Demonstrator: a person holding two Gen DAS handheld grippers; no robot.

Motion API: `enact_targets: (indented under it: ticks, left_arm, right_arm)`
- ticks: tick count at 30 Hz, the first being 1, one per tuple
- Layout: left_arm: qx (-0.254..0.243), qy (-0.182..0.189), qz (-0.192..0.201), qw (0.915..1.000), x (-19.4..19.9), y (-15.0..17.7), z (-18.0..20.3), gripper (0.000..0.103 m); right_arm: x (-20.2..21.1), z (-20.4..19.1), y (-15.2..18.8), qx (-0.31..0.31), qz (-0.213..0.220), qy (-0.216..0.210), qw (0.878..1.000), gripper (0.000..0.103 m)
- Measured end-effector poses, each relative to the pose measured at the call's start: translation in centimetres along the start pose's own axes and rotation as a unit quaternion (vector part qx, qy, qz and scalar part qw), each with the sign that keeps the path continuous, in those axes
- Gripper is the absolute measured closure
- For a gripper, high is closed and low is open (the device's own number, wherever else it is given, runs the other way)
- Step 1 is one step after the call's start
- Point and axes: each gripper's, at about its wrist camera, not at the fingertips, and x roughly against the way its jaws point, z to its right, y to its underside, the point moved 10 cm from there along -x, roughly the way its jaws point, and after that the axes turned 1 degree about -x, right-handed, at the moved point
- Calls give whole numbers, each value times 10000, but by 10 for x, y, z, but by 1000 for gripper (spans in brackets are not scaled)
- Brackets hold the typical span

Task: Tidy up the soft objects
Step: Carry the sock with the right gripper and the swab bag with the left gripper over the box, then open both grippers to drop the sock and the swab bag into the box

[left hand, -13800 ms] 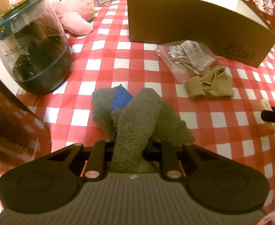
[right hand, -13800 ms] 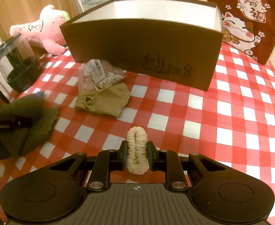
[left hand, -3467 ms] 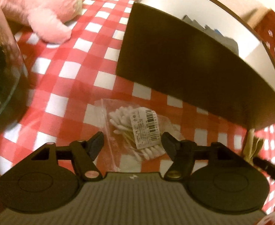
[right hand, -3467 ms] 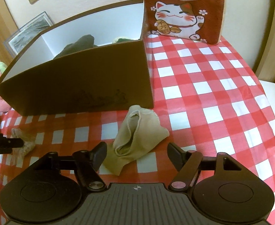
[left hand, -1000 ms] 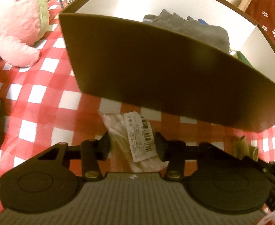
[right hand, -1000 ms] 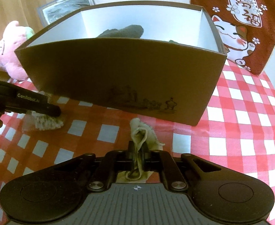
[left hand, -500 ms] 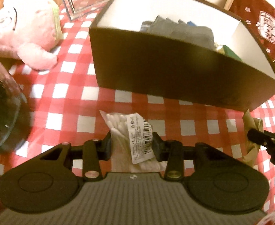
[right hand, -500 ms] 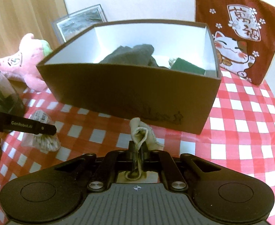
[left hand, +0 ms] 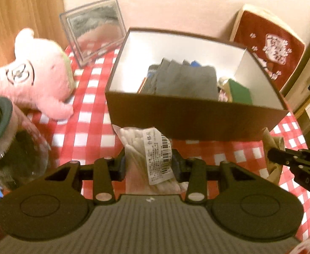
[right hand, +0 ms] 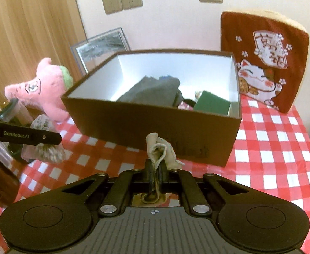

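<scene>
Left wrist view: the left gripper (left hand: 148, 165) is clamped on a clear plastic bag of white cotton swabs with a barcode label (left hand: 148, 156), held above the red-and-white checked tablecloth (left hand: 91, 97), just short of the near wall of the brown cardboard box with a white interior (left hand: 193, 118).

Right wrist view: the right gripper (right hand: 155, 176) is pinched tight on a crumpled beige stocking-like cloth (right hand: 158, 150), also raised in front of the box's near wall.

Progress, as judged: the task is well advanced but not finished. Two items are in hand and neither has crossed the rim yet. Both remain to be lifted over the near wall and released inside. The pink plush toy (right hand: 45, 89) lies on the cloth to the left of the box, outside it; whether it belongs in the box cannot be told.

Box contents: a folded grey towel-like cloth (right hand: 152, 91) occupies the middle, with a blue edge showing at its far side. A dark green sponge-like block (right hand: 212, 103) sits in the right near corner. Small pale and pinkish items lie between the two, too small to identify. The left part of the floor appears bare.

A clear jar with a dark green lid (left hand: 11, 148) stands at the near left.
</scene>
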Motion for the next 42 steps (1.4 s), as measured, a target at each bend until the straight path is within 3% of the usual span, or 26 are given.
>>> enact_targets:
  ticks: [12,21,36,42]
  left_arm:
    - [-325,69,650,9973,19,-59,13,65]
    - [-506,71,829,9952,4,-102,22,64]
    - [-872,-15,245,9959,-70,-140,21,63]
    - [-911,23,123,9958,-85,-148,20,50]
  right_arm:
    - [25,-2,-58,57,599,-57,9982,98]
    - [15,3,-99,-22,817,-128,9966,98]
    - [-55,6,-148,-183,625,-315,9974,98]
    - [-75,8,-152,-208,507,-333,9979,98]
